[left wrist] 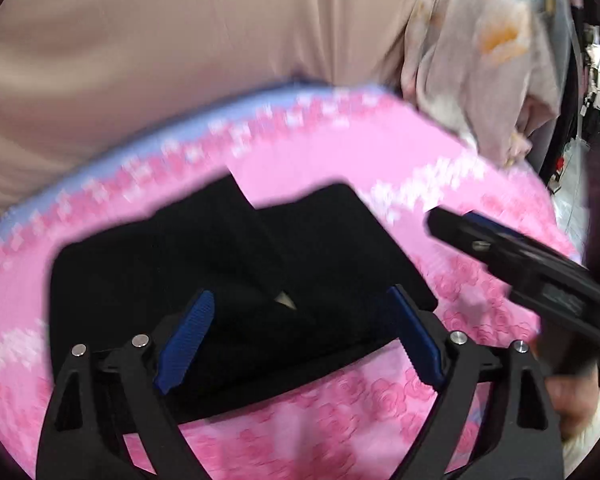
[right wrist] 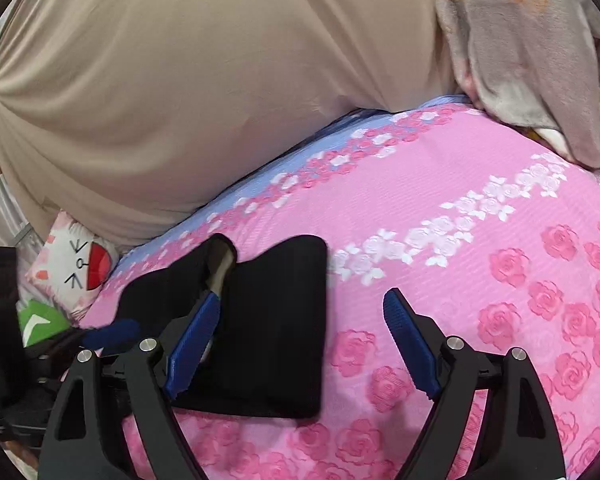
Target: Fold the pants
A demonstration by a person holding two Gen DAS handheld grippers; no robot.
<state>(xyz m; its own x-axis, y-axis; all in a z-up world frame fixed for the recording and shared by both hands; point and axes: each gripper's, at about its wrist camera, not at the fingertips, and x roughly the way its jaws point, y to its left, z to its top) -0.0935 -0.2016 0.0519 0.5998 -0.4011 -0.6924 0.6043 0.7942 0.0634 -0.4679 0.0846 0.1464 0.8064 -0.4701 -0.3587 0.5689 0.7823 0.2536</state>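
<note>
Left wrist view: left gripper (left wrist: 300,332) spread wide, empty, over black pants (left wrist: 204,280) folded compact on pink floral bedsheet (left wrist: 340,432). Right gripper (right wrist: 302,340) also wide, empty, beside them. Judgement: fold looks near done; press flat, square edges. Beyond: beige cushion (right wrist: 180,100), grey blanket (right wrist: 520,60), cartoon pillow (right wrist: 72,264).

Your left gripper (left wrist: 300,312) is a matte black frame with two ribbed blue finger pads (left wrist: 188,336) and four round silver screw heads across the linkage arms. Your right gripper (right wrist: 304,316) is built alike: black triangular-cutout arms, blue serrated pads (right wrist: 410,344), silver screws. At the near right of the left view, a blurred patch appears to be your bare hand (left wrist: 576,404) above a pale cuff.
</note>
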